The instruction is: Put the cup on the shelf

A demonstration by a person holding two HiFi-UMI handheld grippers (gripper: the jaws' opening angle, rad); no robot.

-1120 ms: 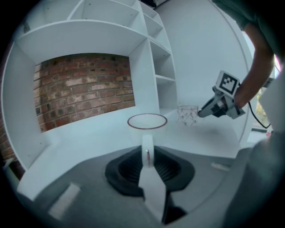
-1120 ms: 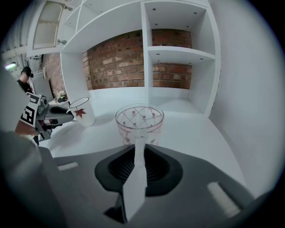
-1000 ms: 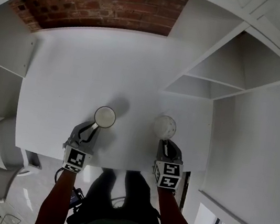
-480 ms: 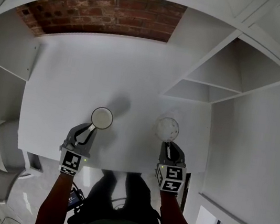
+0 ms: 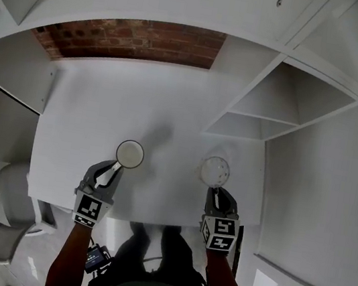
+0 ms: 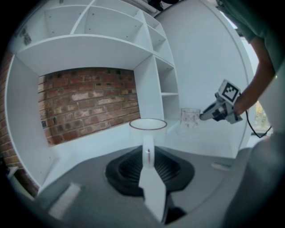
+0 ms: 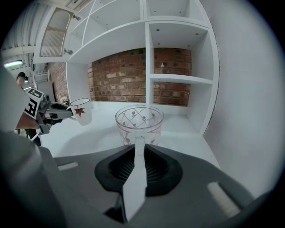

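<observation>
Both pairs of jaws are nearly closed, the left gripper pinching the white cup and the right gripper the glass cup, each upright just ahead, with the shelf nearer the right one

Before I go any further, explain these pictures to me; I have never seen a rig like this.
There is no robot here: a person holds a gripper, a hand tool with two fingers, in each hand. The head view is from a camera on the person's head, looking down; each gripper view is from a camera riding on that tool. The left gripper has its fingers shut on the handle of a white cup. The right gripper grips the near side of a glass cup with a red pattern. Both are over a white table, beside a white shelf. Whether the cups touch the table I cannot tell.
</observation>
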